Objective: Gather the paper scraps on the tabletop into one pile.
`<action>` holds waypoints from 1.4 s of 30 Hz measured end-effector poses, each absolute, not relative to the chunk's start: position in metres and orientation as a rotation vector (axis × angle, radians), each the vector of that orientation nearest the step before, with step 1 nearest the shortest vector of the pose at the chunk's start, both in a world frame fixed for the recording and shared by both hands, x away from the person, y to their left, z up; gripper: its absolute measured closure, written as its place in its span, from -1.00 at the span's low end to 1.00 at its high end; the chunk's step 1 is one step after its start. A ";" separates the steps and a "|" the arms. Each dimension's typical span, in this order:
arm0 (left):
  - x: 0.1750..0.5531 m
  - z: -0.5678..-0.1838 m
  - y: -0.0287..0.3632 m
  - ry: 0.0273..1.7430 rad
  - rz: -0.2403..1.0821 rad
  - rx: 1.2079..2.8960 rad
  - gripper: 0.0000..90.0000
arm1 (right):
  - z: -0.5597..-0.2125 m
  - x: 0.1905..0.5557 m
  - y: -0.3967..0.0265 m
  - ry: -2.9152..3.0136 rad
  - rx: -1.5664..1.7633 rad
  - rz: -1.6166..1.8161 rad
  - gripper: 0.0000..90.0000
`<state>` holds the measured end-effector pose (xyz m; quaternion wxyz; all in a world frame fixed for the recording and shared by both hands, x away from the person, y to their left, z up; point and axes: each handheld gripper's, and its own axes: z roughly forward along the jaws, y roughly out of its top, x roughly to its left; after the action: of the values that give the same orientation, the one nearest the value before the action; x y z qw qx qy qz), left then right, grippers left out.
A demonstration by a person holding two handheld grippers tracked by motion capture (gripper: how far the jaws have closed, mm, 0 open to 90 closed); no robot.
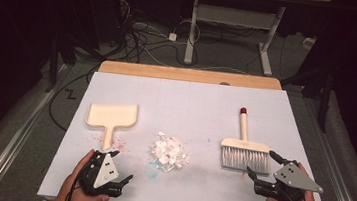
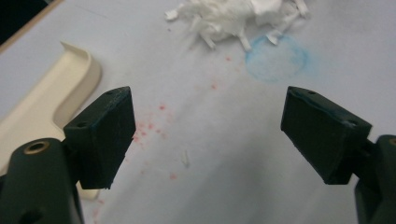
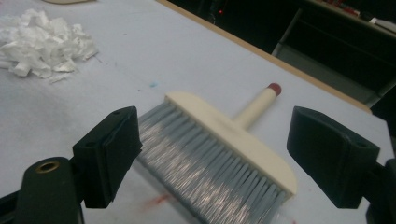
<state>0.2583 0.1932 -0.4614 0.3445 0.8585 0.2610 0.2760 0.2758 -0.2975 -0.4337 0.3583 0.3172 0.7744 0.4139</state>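
Gaping wide, right gripper frames the brush, bristle tips cut off below; left gripper spread over bare table

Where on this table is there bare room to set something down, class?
Free: the far strip beyond the dustpan and brush, and the gap between paper scraps and brush. Crowded: the near edge, where the left gripper and right gripper sit.

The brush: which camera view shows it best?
The high view shows the brush best: whole, lying flat, red-tipped handle pointing away and grey bristles toward the person. The right tool view shows it nearer, but the bristles run off the bottom edge.
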 end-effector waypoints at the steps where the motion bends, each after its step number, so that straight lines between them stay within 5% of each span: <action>1: 0.261 -0.460 0.194 0.674 0.721 2.213 -0.62 | -0.435 0.275 -0.298 1.992 0.825 1.060 -0.59; 10: 0.272 -0.447 0.205 0.664 0.819 2.064 -0.66 | -0.440 0.267 -0.297 1.938 0.829 1.084 -0.59; 42: 0.262 -0.462 0.197 0.718 0.838 2.108 -0.66 | -0.441 0.256 -0.286 1.969 0.770 1.062 -0.60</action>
<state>0.2623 0.1966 -0.4623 0.3722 0.8223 0.2800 0.3268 0.2565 -0.2856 -0.4411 0.3781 0.3014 0.7704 0.4155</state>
